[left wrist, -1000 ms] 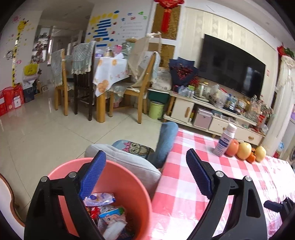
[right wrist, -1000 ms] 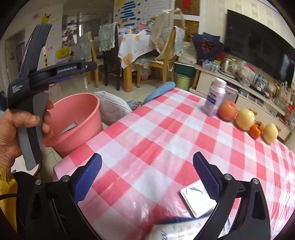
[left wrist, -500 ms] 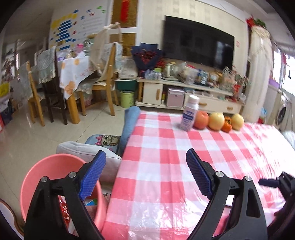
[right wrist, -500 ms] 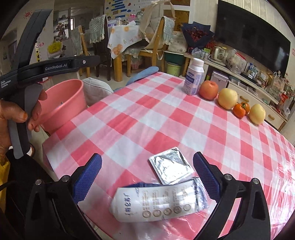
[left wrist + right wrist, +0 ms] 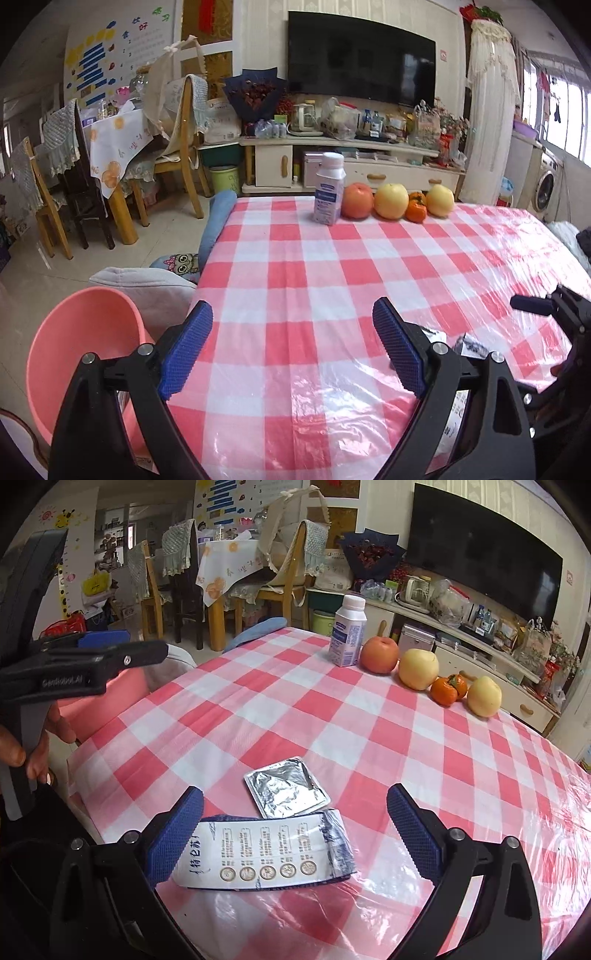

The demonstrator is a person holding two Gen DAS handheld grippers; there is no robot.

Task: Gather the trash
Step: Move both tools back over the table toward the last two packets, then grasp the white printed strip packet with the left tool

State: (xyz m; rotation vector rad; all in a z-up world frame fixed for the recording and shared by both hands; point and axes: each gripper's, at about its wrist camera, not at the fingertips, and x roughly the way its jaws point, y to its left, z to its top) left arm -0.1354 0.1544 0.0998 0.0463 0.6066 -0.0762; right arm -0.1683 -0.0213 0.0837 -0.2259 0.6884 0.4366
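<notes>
1. I hover the right gripper (image 5: pixel 295 834), jaws wide & empty, over two bits of trash near the table's front edge: a white printed wrapper (image 5: pixel 264 853) lying between the pads and a foil packet (image 5: pixel 286 788) touching it just beyond.
2. Left gripper (image 5: pixel 291 350), also wide, holds nothing; pink bin (image 5: pixel 77 354) sits beside the table (image 5: pixel 332 266) at left.
3. Next, I judge: lower, pinch the wrapper flat off slick plastic cloth, carry to bin.
4. Legible: "GenRobot.AI" on the left tool; wrapper shows Chinese text; milk bottle (image 5: pixel 348 635) label too small.

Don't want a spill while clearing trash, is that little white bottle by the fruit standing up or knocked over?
Upright: the bottle stands on its base, cap on top, beside the red apple.
</notes>
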